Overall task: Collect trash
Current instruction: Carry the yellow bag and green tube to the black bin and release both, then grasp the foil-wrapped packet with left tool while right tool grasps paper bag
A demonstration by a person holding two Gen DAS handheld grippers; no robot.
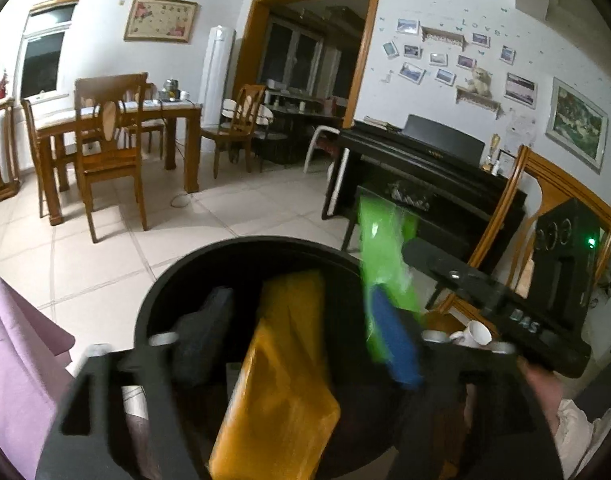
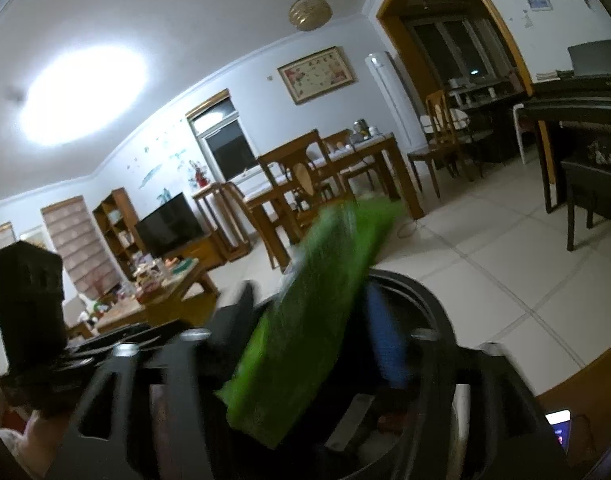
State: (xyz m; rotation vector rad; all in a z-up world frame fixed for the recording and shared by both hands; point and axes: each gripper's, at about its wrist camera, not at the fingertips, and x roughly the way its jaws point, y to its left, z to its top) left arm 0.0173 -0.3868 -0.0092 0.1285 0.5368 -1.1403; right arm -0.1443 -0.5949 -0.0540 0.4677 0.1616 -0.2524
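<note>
The left gripper (image 1: 293,344) stands with its jaws spread wide over the mouth of a round black bin (image 1: 165,292), and a yellow wrapper (image 1: 281,380) hangs blurred between the fingers without either pad pressing it, its lower end already inside the rim. Just beside it, the right gripper (image 2: 305,336) has its jaws parted too, and a green wrapper (image 2: 305,320) sits loose and tilted between them, one blue pad (image 2: 385,344) showing at its side. In the left view that green wrapper (image 1: 385,264) hangs over the bin's right rim. The bin stands on the pale tiled floor (image 1: 105,248). Beyond it are a black piano (image 1: 425,168) and a wooden dining table (image 1: 117,120).
</note>
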